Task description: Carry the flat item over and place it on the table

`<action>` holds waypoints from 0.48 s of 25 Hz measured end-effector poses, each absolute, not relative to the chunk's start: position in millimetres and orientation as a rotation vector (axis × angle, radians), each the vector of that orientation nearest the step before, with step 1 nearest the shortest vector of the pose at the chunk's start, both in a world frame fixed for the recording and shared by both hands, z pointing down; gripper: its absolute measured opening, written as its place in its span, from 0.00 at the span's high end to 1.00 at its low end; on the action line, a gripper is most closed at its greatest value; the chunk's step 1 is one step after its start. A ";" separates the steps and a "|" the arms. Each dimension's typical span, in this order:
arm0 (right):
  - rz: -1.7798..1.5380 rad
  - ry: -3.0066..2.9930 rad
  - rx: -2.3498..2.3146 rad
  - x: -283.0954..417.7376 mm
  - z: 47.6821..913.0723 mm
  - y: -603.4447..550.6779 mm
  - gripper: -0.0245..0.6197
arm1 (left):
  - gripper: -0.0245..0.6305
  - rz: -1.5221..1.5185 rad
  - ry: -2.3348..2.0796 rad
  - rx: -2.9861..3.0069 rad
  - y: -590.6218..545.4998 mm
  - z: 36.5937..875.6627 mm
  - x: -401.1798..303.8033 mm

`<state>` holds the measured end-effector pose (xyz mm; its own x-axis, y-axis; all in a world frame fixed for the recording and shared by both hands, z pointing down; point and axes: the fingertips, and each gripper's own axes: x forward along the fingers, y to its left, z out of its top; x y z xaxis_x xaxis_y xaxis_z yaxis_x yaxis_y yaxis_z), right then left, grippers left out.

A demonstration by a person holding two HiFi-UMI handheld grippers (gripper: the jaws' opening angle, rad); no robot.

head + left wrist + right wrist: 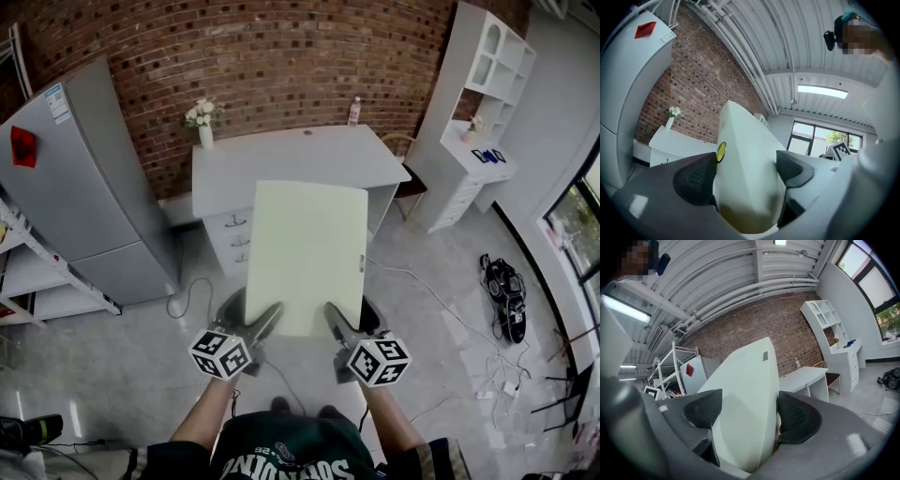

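A pale green flat board is held out in front of me, above the floor, between me and the white table. My left gripper is shut on its near left corner and my right gripper on its near right corner. In the left gripper view the flat board fills the gap between the ribbed pads. The right gripper view shows the flat board clamped the same way, with the white table behind it. The board's far edge overlaps the table's front edge in the head view.
A white vase of flowers stands at the table's back left and a bottle at its back right. A grey fridge is to the left, white shelving and a chair to the right. Cables and a black bag lie on the floor.
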<state>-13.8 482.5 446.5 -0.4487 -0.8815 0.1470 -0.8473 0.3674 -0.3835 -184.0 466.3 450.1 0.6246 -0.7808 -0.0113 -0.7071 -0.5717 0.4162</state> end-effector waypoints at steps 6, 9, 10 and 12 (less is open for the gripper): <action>-0.633 2.521 -1.618 -26.1 448.5 479.1 0.39 | 0.34 -0.269 -1.174 2.481 461.3 451.9 -196.4; -0.634 2.521 -1.621 -30.7 450.3 473.3 0.39 | 0.34 -0.269 -1.171 2.476 455.9 454.6 -201.1; -0.635 2.521 -1.621 -32.4 450.7 470.8 0.39 | 0.34 -0.269 -1.171 2.475 453.5 455.1 -202.9; -0.638 2.519 -1.620 -35.0 451.5 466.2 0.39 | 0.34 -0.266 -1.173 2.473 448.8 455.7 -205.5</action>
<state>-35.0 466.2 451.5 -0.4383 -0.8854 0.1547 -0.8524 0.3548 -0.3842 -205.5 448.8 455.7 0.6319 -0.7750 -0.0047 -0.7012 -0.5743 0.4225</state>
